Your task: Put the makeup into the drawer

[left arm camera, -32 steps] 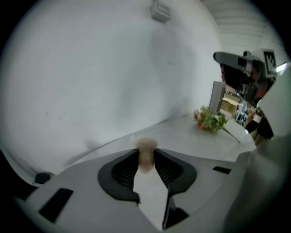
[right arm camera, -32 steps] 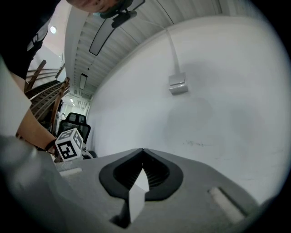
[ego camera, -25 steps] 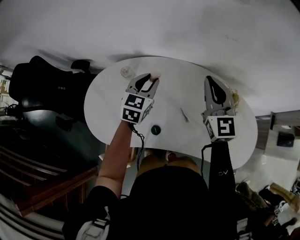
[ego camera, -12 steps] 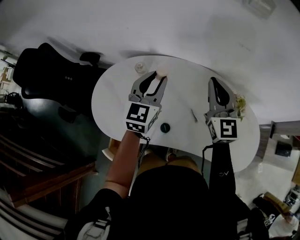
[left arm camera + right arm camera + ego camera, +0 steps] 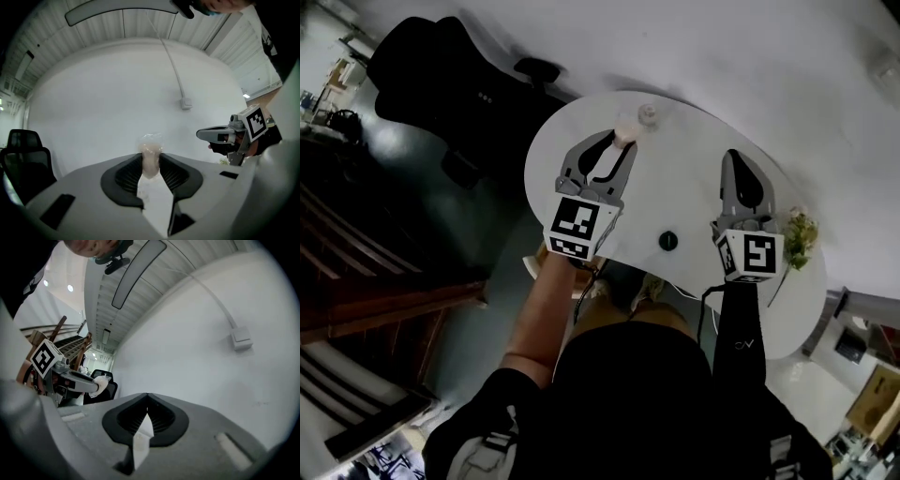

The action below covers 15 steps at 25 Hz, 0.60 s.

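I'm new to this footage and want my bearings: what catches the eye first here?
The left tool, over the white table, is clamped on a small pale pink makeup bottle with a clear cap. The right tool beside it is shut with nothing between its jaws. On the table sit a black round thing near the person's edge and a small pale jar at the far edge.

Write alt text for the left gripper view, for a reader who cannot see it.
The left gripper is shut on a small pale makeup bottle with a clear cap, held before a white wall. The right gripper shows at right, a black chair at left.
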Each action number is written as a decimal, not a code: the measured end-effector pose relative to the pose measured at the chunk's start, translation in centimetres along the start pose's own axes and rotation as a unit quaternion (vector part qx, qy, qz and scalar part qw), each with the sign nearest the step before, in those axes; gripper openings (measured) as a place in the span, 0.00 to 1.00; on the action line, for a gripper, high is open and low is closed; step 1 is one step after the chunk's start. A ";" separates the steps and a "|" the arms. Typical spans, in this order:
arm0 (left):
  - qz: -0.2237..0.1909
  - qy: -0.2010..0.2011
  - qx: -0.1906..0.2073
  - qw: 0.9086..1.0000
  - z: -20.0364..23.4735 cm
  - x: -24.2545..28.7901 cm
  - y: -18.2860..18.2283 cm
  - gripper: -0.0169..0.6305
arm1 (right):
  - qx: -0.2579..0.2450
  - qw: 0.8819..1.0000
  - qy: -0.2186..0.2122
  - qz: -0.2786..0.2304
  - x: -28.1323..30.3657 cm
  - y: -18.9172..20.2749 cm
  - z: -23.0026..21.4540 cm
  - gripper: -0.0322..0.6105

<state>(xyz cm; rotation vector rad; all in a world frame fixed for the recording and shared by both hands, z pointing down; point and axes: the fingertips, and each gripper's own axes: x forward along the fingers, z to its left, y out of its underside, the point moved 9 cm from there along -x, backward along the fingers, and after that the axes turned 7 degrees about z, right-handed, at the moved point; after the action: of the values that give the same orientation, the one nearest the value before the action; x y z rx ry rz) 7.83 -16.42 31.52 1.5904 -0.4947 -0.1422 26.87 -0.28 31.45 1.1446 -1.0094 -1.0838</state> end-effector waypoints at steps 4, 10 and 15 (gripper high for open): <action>0.002 -0.049 -0.008 0.999 3.2 -5.0 0.8 0.21 | 0.001 0.999 -0.053 -0.007 2.4 -0.7 5.0 0.06; 0.015 -0.119 -0.016 0.993 7.1 -12.1 2.2 0.21 | 0.004 0.990 -0.141 -0.028 5.3 -3.1 12.5 0.06; 0.051 -0.170 -0.032 0.984 9.4 -16.4 5.5 0.21 | 0.007 0.979 -0.200 -0.043 7.8 -3.6 17.5 0.06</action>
<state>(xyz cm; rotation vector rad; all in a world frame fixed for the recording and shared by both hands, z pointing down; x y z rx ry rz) -11.68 -18.59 32.68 1.4803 -0.8283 -0.3511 10.78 -11.32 30.71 1.0082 -1.2878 -1.4140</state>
